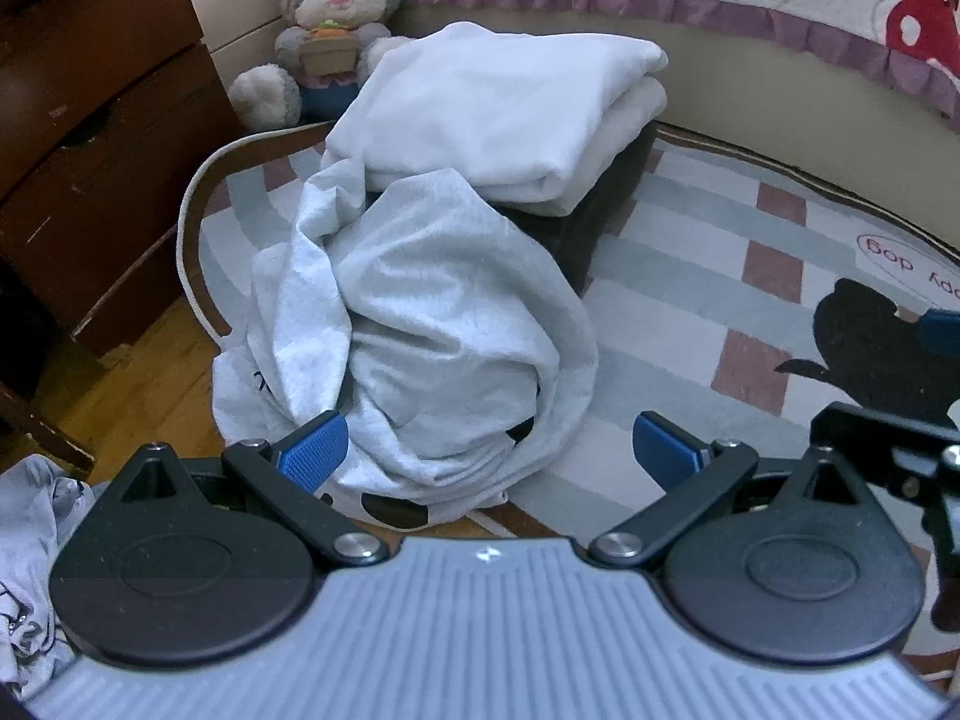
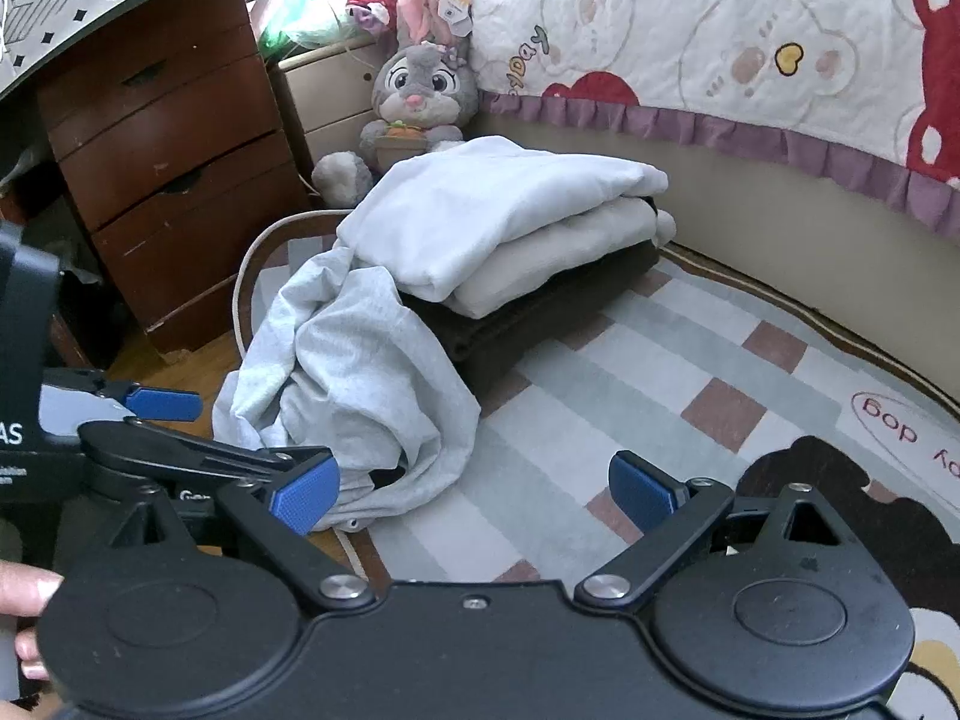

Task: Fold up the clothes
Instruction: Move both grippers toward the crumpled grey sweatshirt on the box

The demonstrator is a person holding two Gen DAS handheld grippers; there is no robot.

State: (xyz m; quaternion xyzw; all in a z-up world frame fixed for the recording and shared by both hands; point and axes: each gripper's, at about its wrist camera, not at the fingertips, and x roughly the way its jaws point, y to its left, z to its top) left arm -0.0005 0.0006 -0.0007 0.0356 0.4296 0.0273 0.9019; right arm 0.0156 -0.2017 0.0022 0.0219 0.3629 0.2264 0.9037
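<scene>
Your left gripper [image 1: 489, 450] and right gripper [image 2: 474, 492] both stand spread wide, pinching nothing. The crumpled grey garment [image 1: 420, 324] lies on the rug [image 1: 690, 300] just ahead, slumped against a dark box [image 1: 600, 222] bearing folded whites [image 1: 504, 114]. A plush rabbit [image 1: 336, 30] sits behind, drawers [image 1: 90, 120] to the left.

The left wrist view is taken from low over the checked rug [image 1: 690, 276], angled steeply down and held close to the crumpled grey garment [image 1: 432, 324]. The right wrist view is set slightly farther back and perhaps higher. The grey garment, the folded pile [image 2: 504, 222], the plush rabbit [image 2: 420, 90] and the rug are shared by both.
</scene>
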